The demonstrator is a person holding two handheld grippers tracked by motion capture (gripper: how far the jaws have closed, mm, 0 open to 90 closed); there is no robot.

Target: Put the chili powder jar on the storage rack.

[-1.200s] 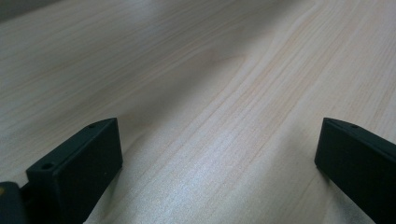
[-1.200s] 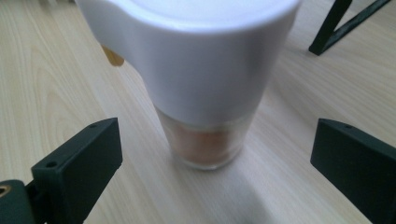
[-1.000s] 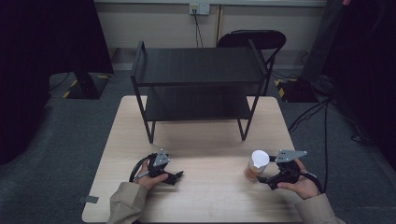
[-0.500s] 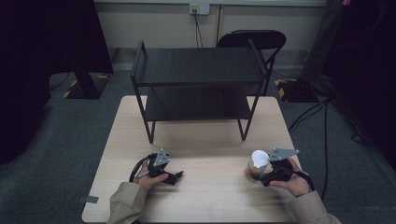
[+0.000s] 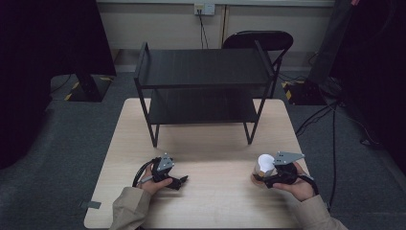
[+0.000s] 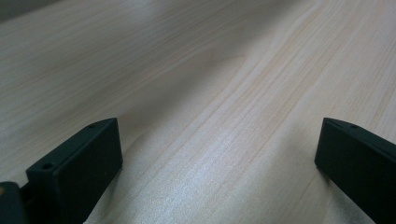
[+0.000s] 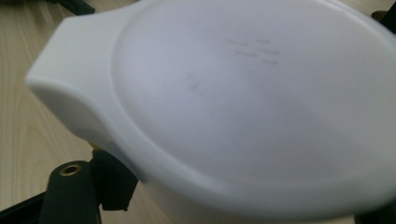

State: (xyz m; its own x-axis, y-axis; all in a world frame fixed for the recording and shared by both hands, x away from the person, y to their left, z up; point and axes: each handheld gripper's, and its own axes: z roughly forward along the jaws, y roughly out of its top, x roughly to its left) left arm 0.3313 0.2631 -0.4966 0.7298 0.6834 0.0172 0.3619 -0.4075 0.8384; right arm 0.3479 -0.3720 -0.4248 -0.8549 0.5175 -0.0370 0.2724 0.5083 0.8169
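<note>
Jaws of right gripper (image 5: 261, 178) just closed in on white-lidded cup (image 5: 265, 164) — cup upright between them, near table's (image 5: 215, 201) right front edge. Left gripper (image 5: 178, 181) jaws wide apart, nothing inside, well left of cup — right hand nearer

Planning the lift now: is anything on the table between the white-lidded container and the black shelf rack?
Nothing visible. Bare table lies between the container, held in the right gripper, and the rack.

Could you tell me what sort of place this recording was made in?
Most likely a lab or office room set up for recording: a plain wooden table carries only a black two-tier rack, on grey carpet, with a wall socket and a chair behind.
</note>
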